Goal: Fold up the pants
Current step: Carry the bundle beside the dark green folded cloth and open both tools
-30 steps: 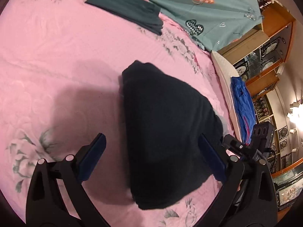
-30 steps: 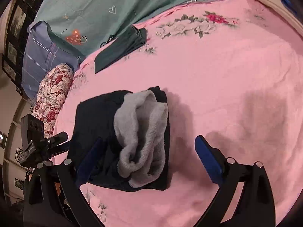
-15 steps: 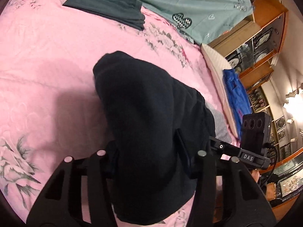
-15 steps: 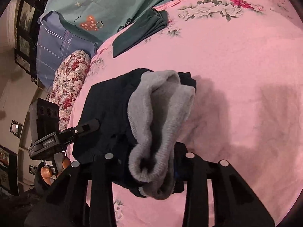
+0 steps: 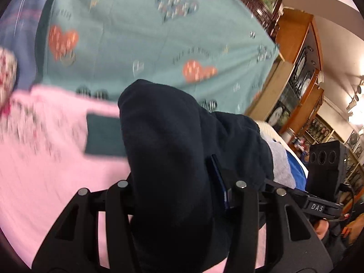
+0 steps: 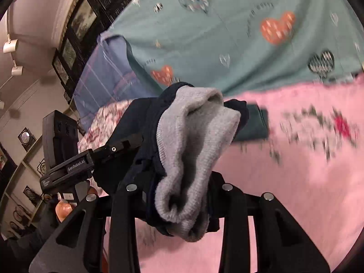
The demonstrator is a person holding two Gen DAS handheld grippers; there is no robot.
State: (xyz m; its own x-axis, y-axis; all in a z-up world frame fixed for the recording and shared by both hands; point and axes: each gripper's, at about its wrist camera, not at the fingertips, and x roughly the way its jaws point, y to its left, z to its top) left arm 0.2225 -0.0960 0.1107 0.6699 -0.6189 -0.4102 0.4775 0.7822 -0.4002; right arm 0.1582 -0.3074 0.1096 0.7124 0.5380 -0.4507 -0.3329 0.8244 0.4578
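The folded dark navy pants (image 5: 173,150) with a grey fleece lining (image 6: 193,141) hang in the air above the pink bed. My left gripper (image 5: 179,188) is shut on one end of the bundle. My right gripper (image 6: 179,188) is shut on the other end, where the grey lining shows. The pants hide most of both grippers' fingers. The other gripper's body shows at the right in the left wrist view (image 5: 323,175) and at the left in the right wrist view (image 6: 68,157).
A folded dark green garment (image 5: 103,137) lies on the pink floral bedspread (image 5: 45,182) ahead; it also shows in the right wrist view (image 6: 252,125). A teal heart-print sheet (image 6: 227,34) hangs behind. Wooden shelves (image 5: 302,72) stand at the right; pillows (image 6: 107,79) at the left.
Both grippers closed on the folded pants and lifted the bundle off the bed. Both views have tilted up toward the teal sheet and the green garment.
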